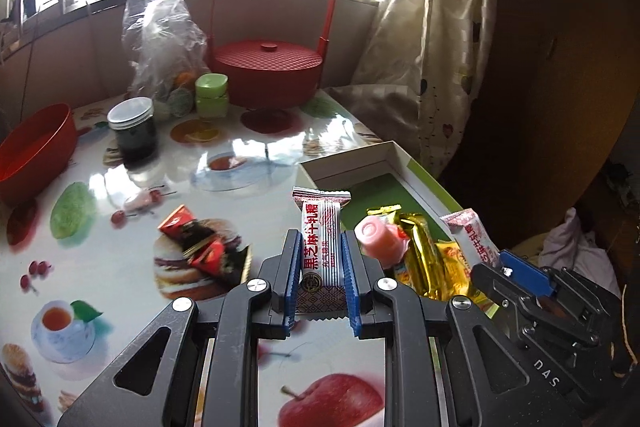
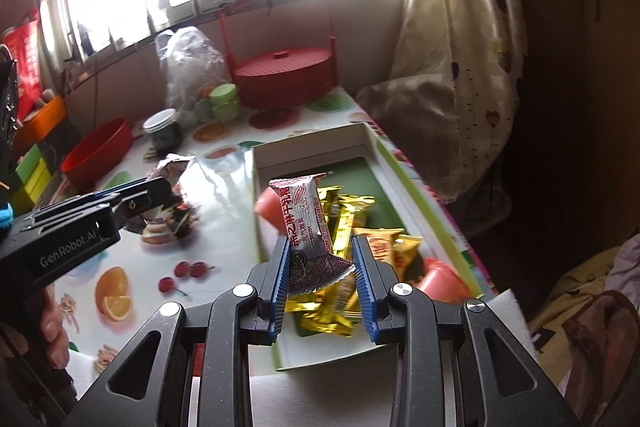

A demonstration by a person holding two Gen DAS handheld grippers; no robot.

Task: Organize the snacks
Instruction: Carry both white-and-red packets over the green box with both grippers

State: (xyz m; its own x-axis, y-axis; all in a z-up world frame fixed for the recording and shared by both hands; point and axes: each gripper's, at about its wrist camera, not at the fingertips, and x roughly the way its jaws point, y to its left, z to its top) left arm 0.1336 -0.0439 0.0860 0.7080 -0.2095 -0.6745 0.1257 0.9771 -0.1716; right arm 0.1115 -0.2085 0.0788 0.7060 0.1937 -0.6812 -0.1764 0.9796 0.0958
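Observation:
My left gripper [image 1: 320, 247] is shut on a white-and-red nougat bar [image 1: 322, 239], held over the table by the box's left edge. My right gripper [image 2: 322, 251] stands over the green-lined white box [image 2: 316, 143]; a second white-and-red nougat bar [image 2: 306, 223] leans on its left pad, with a gap to the right pad. The box holds gold-wrapped snacks [image 2: 344, 223] and pink jelly cups [image 2: 442, 281]; they also show in the left wrist view [image 1: 420, 251]. A red-and-black snack packet [image 1: 192, 239] lies on the table to the left.
A red bowl [image 1: 34, 151], a dark jar [image 1: 134, 131], a green cup [image 1: 212, 95], a clear plastic bag [image 1: 164, 43] and a red lidded basket [image 1: 268, 71] stand at the back. A curtain [image 1: 432, 39] hangs right of the table. The table edge runs along the box's right side.

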